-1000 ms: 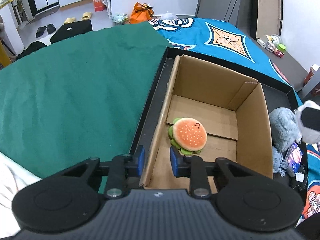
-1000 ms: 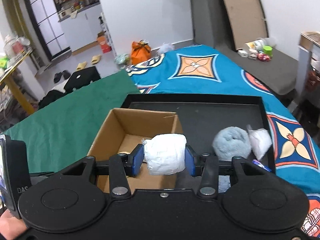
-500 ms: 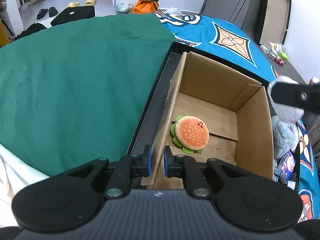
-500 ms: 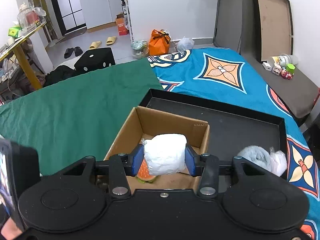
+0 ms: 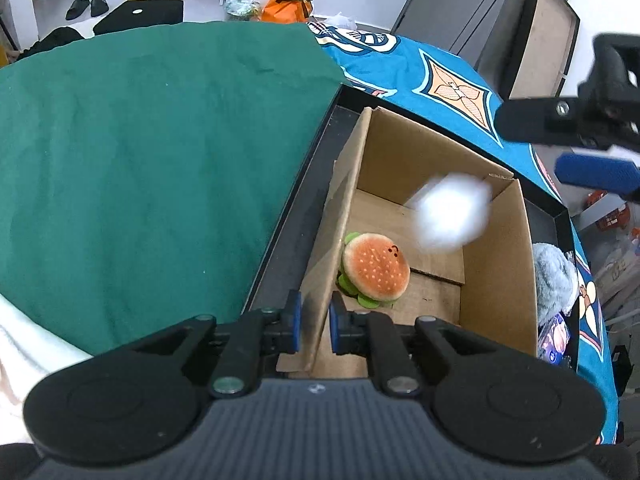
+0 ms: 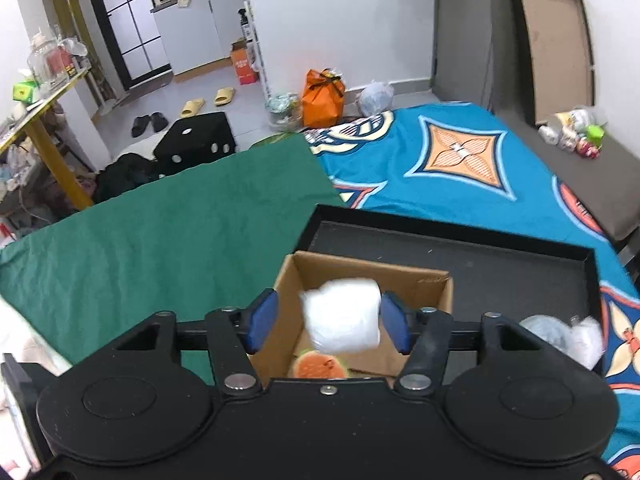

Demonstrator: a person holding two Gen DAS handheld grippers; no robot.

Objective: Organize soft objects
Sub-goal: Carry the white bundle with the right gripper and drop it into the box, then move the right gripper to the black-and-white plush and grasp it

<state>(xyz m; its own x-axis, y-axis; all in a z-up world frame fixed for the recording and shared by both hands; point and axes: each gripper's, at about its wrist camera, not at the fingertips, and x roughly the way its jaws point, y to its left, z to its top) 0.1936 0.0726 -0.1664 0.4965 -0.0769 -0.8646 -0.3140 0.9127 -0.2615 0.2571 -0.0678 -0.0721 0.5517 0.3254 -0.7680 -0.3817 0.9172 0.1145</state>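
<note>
burger toy (image 5: 375,271) in box (image 5: 498,280) | box in tray (image 6: 500,268) (left end)

Bright, fisheye-warped; motion-blurred white bundle (image 5: 452,216)

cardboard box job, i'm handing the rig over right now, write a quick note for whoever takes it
Left gripper: shut on the cardboard box near wall, steadying it.
Right gripper: jaws opening above the box; white soft bundle is loose between the pads, blurred, dropping in.
Done: burger plush lies on the box floor.
Left: grey fluffy toy and a white bagged item wait in the black tray beside the box.
</note>
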